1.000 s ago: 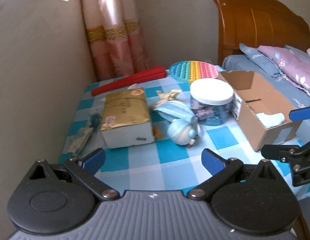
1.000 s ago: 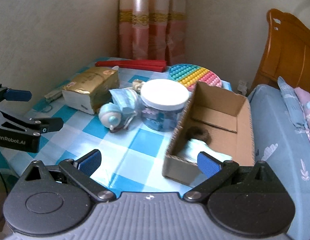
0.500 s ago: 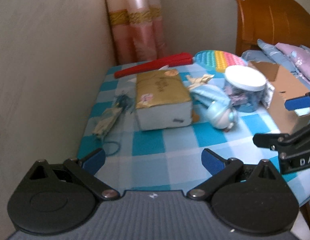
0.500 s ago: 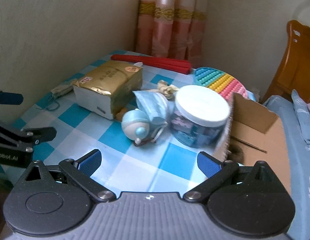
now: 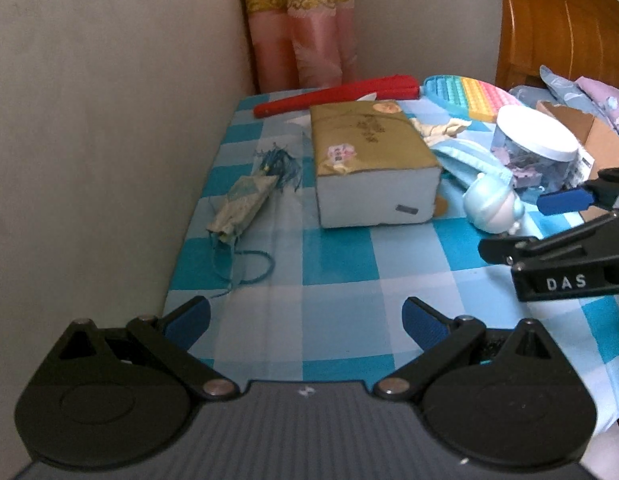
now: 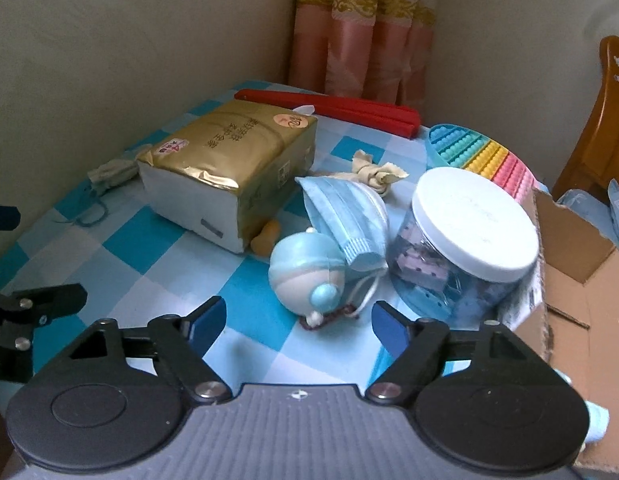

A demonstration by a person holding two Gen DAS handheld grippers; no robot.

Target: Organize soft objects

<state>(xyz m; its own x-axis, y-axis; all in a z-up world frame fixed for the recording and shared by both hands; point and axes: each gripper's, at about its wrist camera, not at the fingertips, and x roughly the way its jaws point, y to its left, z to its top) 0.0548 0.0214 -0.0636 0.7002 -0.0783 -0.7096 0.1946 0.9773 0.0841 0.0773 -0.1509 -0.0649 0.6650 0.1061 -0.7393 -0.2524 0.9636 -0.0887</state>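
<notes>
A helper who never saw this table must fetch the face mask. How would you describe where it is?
On the blue checked tablecloth, find the big gold tissue pack and the white-lidded jar. The face mask lies between them, draped against a round pale-blue toy. It alone is pleated blue fabric with white ear loops.

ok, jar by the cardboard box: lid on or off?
On. The white lid sits flat over the clear jar, which stands upright.

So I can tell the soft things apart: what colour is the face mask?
Light blue, pleated, with white ear loops; the face mask shows best in the right wrist view.
</notes>
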